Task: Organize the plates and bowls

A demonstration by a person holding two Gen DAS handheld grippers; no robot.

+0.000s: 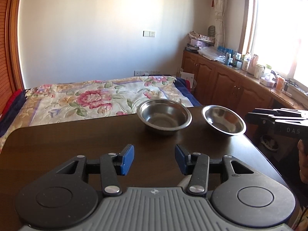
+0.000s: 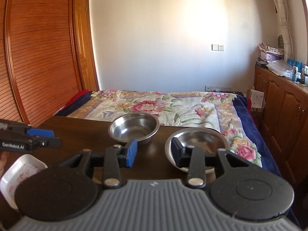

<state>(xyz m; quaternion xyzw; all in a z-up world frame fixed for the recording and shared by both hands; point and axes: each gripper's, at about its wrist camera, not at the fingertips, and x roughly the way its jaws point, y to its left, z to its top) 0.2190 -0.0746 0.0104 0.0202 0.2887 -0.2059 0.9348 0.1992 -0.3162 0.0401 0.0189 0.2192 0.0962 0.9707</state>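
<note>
On the far half of the dark table [image 1: 77,144], two steel bowls side by side, apart, both empty. Wider bowl [image 1: 164,118] to the left, flat on its base near the far edge. Smaller bowl [image 1: 224,122] to the right, close to the table's right edge; looks tipped a little toward the wider one, though the fisheye bend makes that hard to judge.

Left gripper [image 1: 154,158] over the near middle of the table, blue pads [image 1: 128,159] well apart, nothing between them, pointing at the wider bowl and well short of it.

Right gripper [image 2: 154,153] also spread wide and empty. Points into the gap between the bowls; right-hand pad [image 2: 176,151] overlaps the near left rim of the smaller bowl in its own view. Cannot tell whether pad and rim touch. From the left wrist view, shows side-on just beside that bowl, with part of a hand [image 1: 303,154] behind it.

At the table's near left corner, white rectangular dish [image 2: 25,167] with a faint pink pattern, lying below the left gripper and well apart from both bowls.

Beyond the table, bed with a floral quilt [image 2: 163,105]; wooden cabinets [image 1: 221,80] along the right wall.
</note>
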